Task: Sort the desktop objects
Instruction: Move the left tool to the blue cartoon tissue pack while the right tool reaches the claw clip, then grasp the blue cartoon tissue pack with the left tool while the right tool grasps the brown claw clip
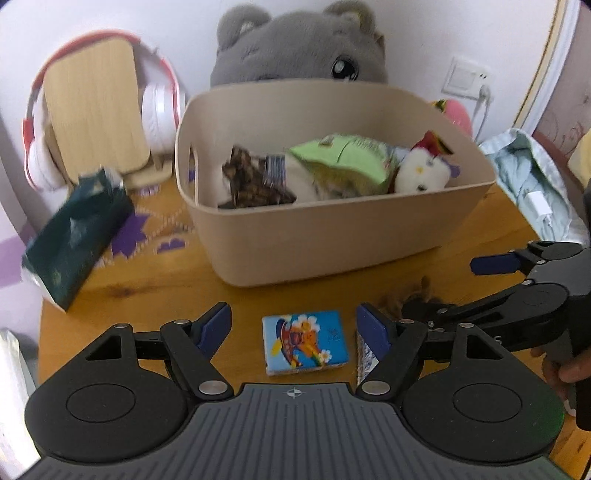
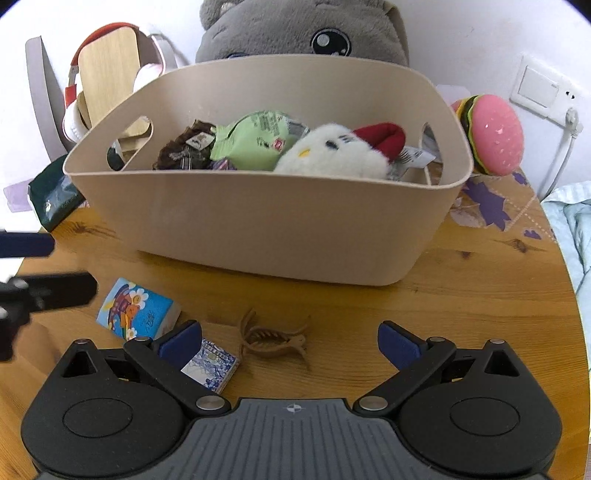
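The round wooden table (image 2: 461, 295) stands against a white wall, with a big grey plush toy (image 2: 303, 29) behind a beige bin (image 2: 266, 229). The bin already holds several things: one white plush doll with a red bow (image 2: 332, 155), one green snack bag (image 2: 255, 142) and one dark brown packet (image 2: 184, 147); other small packs lie deeper, and I cannot count them. So the sorting seems to be well advanced.

Three small things are left on the table in front of the bin: one blue tissue pack with a cartoon (image 1: 304, 341), one small blue-white patterned pack (image 2: 210, 365) and one brown hair claw (image 2: 273, 338).

The left gripper (image 1: 293, 328) is wide apart, with the tissue pack between its fingers but not touched. The right gripper (image 2: 290, 345) is also apart and empty, the hair claw lying between its fingers.
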### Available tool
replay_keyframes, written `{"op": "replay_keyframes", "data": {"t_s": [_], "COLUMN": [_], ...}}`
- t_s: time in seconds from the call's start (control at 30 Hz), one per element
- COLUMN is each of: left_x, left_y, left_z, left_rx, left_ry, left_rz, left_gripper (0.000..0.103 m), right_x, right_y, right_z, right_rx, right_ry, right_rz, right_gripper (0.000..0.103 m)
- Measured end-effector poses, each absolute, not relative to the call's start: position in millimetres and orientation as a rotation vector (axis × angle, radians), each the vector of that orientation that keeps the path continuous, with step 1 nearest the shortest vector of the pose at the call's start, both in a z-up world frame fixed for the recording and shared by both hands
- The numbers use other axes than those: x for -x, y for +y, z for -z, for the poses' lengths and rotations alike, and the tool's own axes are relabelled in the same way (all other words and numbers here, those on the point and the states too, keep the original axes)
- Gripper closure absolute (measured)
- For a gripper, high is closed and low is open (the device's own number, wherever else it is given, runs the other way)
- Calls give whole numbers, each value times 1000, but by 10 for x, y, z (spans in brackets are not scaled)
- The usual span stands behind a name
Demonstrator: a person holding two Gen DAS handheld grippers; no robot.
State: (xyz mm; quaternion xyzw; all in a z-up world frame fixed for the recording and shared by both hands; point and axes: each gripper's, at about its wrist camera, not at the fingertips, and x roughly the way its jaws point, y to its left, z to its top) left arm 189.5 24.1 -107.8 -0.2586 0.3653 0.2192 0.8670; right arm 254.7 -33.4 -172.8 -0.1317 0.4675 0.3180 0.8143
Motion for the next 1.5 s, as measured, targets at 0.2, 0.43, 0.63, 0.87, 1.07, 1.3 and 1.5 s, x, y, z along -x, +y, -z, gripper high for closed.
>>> {"op": "replay_keyframes", "data": {"t_s": [0.2, 0.43, 0.63, 0.87, 1.07, 1.3, 1.5], "left_x": [-2039, -2174, -2256, -2285, -2265, -2300, -2306], "left_y": [293, 296, 310, 303, 309, 305, 274], "left_z": [1258, 1416, 1508, 1627, 1681, 1653, 1645], "left_rx": [576, 621, 629, 631, 603, 601, 592], "left_ry": [807, 849, 885, 917, 914, 914, 917], "left_rz": [-450, -429, -431, -437, -448, -440, -437], "left_gripper": [27, 27, 27, 27, 28, 38, 38], "right_x": [-2577, -2622, -2699, -2684, -2631, -2544, -2470], "right_y": [-276, -215, -254, -249, -246, -251, -270], "right_z": [1819, 1947, 2007, 2080, 2061, 2021, 1977], "right_rx": [298, 314, 280, 312, 322, 338, 338], "right_ry": [1014, 1043, 1061, 1069, 1048, 1020, 1003], "right_rz": [-685, -678, -646, -621, -644, -667, -670], "right_gripper": [0, 0, 0, 3, 8, 32, 58]}}
